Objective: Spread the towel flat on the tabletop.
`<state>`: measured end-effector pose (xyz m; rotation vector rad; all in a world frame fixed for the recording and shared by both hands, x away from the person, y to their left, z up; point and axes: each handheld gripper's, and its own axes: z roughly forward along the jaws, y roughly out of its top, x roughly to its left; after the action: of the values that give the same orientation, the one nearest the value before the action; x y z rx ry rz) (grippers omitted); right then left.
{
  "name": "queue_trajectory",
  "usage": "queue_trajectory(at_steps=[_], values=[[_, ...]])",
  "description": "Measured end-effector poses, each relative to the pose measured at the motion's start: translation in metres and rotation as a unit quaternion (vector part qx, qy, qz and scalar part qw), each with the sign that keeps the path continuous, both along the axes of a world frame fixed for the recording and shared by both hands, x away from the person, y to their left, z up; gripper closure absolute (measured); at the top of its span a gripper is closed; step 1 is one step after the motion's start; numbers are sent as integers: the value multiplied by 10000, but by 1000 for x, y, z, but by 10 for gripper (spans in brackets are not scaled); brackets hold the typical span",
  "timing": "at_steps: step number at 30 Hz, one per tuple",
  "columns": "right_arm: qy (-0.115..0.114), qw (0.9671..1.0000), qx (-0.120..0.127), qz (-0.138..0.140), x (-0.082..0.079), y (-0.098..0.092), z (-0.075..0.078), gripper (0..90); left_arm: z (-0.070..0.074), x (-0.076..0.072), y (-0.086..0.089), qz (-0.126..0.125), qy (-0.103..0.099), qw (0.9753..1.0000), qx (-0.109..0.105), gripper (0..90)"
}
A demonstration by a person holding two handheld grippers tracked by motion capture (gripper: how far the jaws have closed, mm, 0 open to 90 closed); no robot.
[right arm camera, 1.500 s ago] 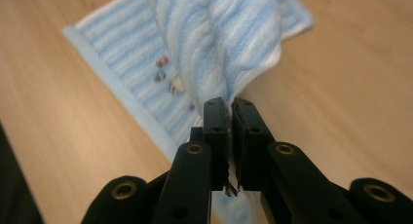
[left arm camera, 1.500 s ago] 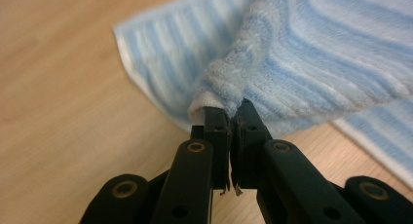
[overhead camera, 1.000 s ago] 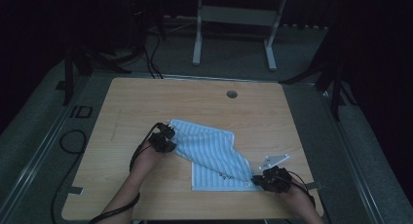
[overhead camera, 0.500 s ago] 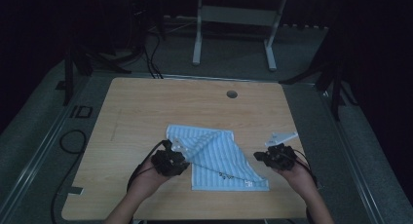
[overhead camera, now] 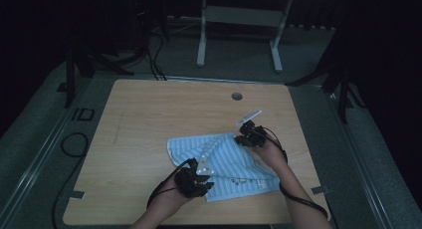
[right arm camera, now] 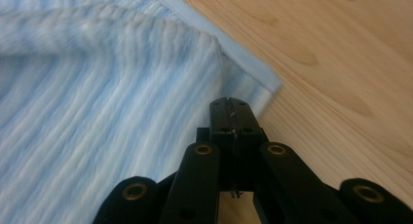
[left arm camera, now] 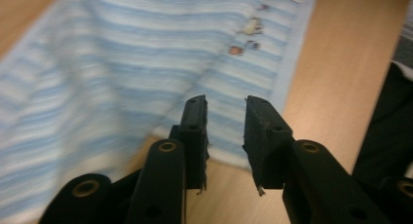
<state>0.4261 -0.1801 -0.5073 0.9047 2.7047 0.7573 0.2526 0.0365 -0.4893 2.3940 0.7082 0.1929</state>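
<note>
A light blue striped towel (overhead camera: 226,159) lies on the wooden table (overhead camera: 149,109), right of centre, with a raised fold running across it. My left gripper (overhead camera: 195,181) is at the towel's near left edge. In the left gripper view it (left arm camera: 225,104) is open, the jaws hovering over the towel's hem (left arm camera: 122,63) near small embroidered figures (left arm camera: 246,36). My right gripper (overhead camera: 250,136) is at the towel's far right corner. In the right gripper view it (right arm camera: 230,104) is shut, the tips over the towel's corner (right arm camera: 146,112), with no cloth visible between them.
A round cable hole (overhead camera: 237,96) sits near the table's far edge. A white metal frame (overhead camera: 239,15) stands on the floor beyond the table. Cables (overhead camera: 74,139) lie on the floor at the left. Bare wood stretches to the left and back.
My left gripper came from the towel's far left corner to its near left edge. My right gripper went from the near right corner to the far right corner. The towel now lies flatter.
</note>
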Motion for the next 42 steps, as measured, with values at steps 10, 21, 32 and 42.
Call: queue_trajectory(at_steps=[10,21,32,42], values=[[229,9995,-172,-160,20,19,-23,897,-40,14,-31,-294,395,9975,498,889],[150,9976,-332,-592,34,-11,-21,897,-44,-21,-13,-502,629,9958,435,888],[150,9939,-466,-985,49,-34,-20,896,-46,-46,5,-459,826,9952,256,888],[234,9894,-612,-1295,64,-59,-18,896,-46,-46,9,-528,913,9942,218,888]])
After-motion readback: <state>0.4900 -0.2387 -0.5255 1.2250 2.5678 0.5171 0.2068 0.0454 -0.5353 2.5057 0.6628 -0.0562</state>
